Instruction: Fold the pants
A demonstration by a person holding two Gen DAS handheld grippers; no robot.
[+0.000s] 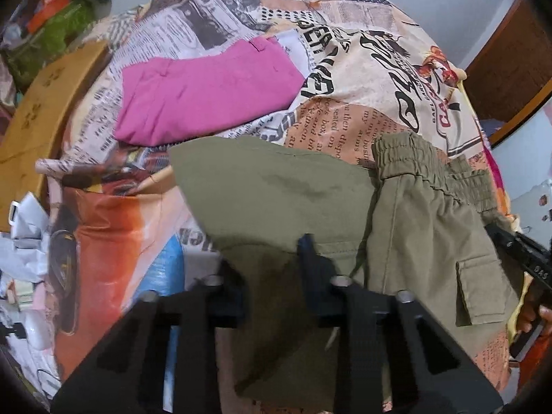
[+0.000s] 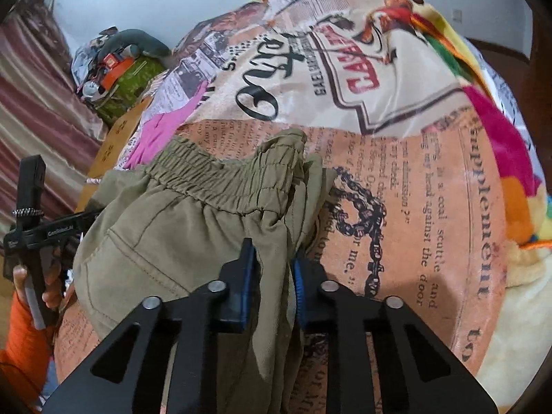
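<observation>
Olive green pants [image 1: 286, 193] with an elastic waistband [image 2: 207, 176] lie partly bunched on a newspaper-print bedsheet [image 1: 362, 79]. My left gripper [image 1: 272, 269] is shut on a fold of a pant leg, the olive cloth pinched between its fingers. In the right wrist view, my right gripper [image 2: 272, 276] is shut on the pants just below the waistband, with cloth hanging between the blue pads [image 2: 245, 276]. The right gripper's body [image 1: 528, 258] shows at the right edge of the left wrist view. At the left of the right wrist view, a hand in an orange sleeve holds the left gripper's body [image 2: 34, 234].
A folded pink garment [image 1: 207, 93] lies on the sheet beyond the olive pants. A cardboard box [image 1: 34, 110] and a pile of clutter [image 2: 117, 65] stand off the bed's left side. A colourful fleece blanket [image 2: 500, 158] edges the bed on the right.
</observation>
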